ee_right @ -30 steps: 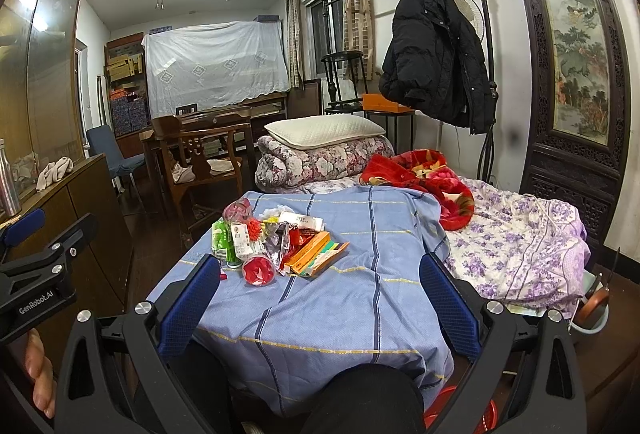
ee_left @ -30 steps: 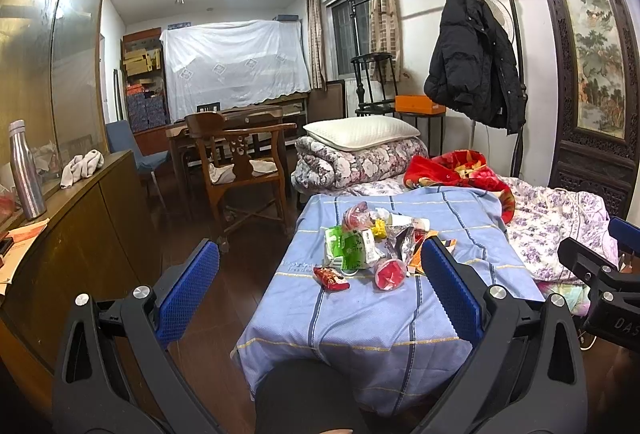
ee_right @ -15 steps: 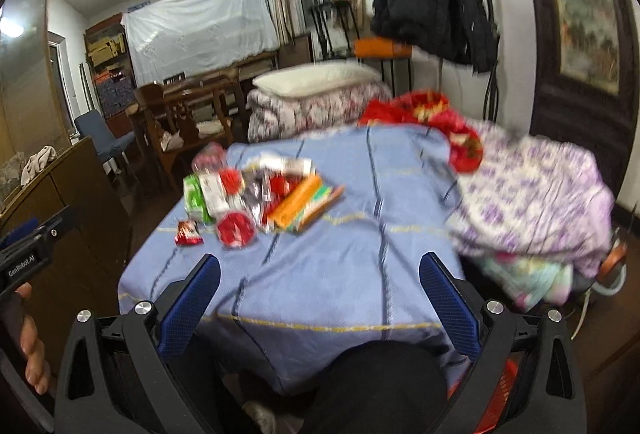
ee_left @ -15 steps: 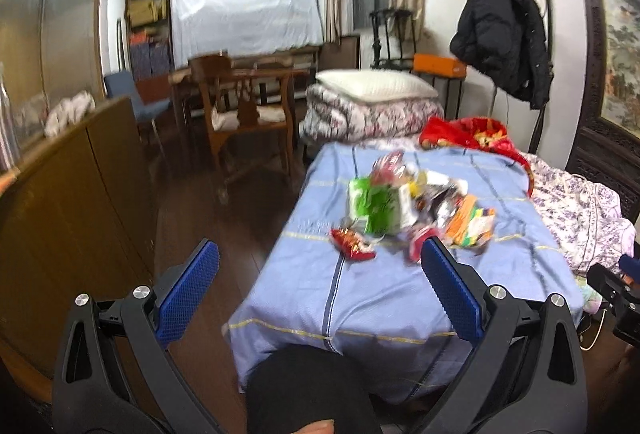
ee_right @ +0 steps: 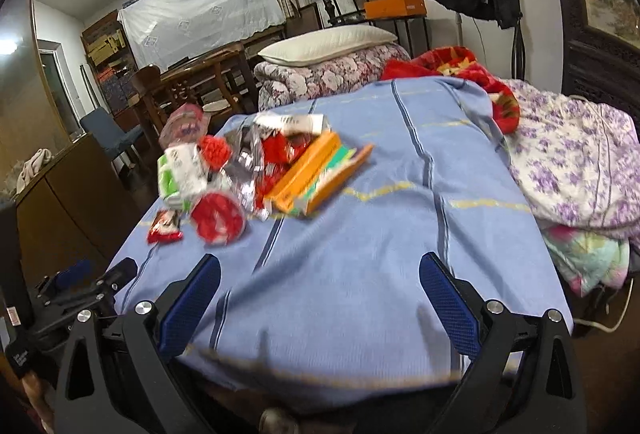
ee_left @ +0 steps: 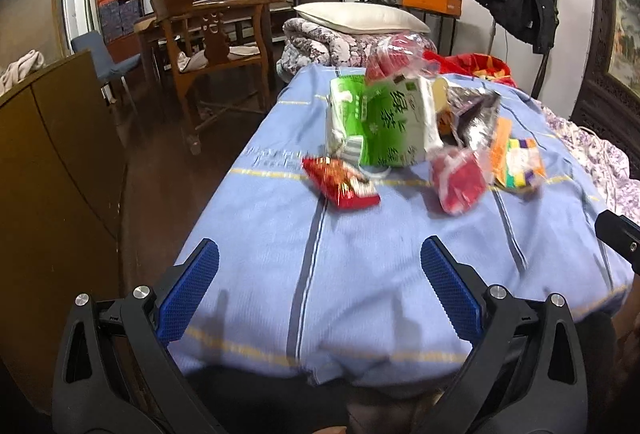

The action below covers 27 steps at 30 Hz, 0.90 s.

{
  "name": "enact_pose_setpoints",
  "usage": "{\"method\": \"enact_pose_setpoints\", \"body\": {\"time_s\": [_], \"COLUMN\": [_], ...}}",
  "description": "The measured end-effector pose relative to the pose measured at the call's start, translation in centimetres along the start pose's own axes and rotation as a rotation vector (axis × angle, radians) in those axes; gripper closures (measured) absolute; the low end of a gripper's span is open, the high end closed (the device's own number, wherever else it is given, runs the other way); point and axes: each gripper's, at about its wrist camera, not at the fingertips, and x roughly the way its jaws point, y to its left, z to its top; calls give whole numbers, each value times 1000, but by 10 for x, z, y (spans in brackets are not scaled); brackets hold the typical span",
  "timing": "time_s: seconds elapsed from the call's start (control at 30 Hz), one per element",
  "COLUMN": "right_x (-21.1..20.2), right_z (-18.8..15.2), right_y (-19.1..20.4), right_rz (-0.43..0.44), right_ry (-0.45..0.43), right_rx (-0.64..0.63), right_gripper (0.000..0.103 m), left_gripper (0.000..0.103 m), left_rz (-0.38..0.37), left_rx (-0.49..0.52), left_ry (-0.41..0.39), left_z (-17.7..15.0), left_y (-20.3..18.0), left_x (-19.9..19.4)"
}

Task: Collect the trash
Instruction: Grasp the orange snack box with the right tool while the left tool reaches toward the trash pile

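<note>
A heap of trash lies on a blue striped sheet [ee_left: 360, 274] over a bed. It holds a green and white carton [ee_left: 384, 126], a small red snack wrapper [ee_left: 340, 184], a red crumpled wrapper [ee_left: 460, 182], a silver foil bag [ee_left: 472, 118] and an orange box [ee_right: 316, 174]. My left gripper [ee_left: 320, 290] hovers open over the sheet's near end, short of the red snack wrapper. My right gripper [ee_right: 320, 294] is open too, nearer than the heap and to its right. In the right wrist view the red snack wrapper [ee_right: 164, 226] lies nearest the bed's left edge.
A wooden cabinet [ee_left: 52, 174] flanks the bed on the left, with a wooden chair [ee_left: 212, 46] beyond it. A folded quilt and pillow [ee_left: 360, 22] sit behind the heap. A purple floral blanket [ee_right: 572, 162] and a red blanket [ee_right: 452, 66] lie to the right.
Both grippers have moved forward and tilted down toward the bed, so the trash heap looks much larger and closer. Both stay open and hold nothing.
</note>
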Motion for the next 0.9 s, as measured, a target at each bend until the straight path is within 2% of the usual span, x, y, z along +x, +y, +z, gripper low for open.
{"method": "enact_pose_setpoints", "body": {"time_s": [0.17, 0.33, 0.47, 0.7, 0.9], "right_x": [10, 19, 17, 22, 26], "right_z": [2, -11, -8, -10, -12], "right_y": [-8, -22, -31, -34, -37], "right_rz": [-23, -44, 10, 56, 56], "right_ry": [-84, -104, -122, -103, -97], "right_rx": [-12, -24, 15, 42, 56], "right_gripper": [6, 6, 6, 6, 6], "left_gripper": [6, 6, 6, 6, 6], "left_rz": [-4, 2, 32, 35, 21], "left_rx": [-42, -46, -32, -39, -41], "left_ry": [72, 122, 169, 160, 181], "left_z": [28, 42, 40, 40, 48], "left_y": [6, 3, -1, 4, 7], "left_x": [44, 78, 98, 103, 109]}}
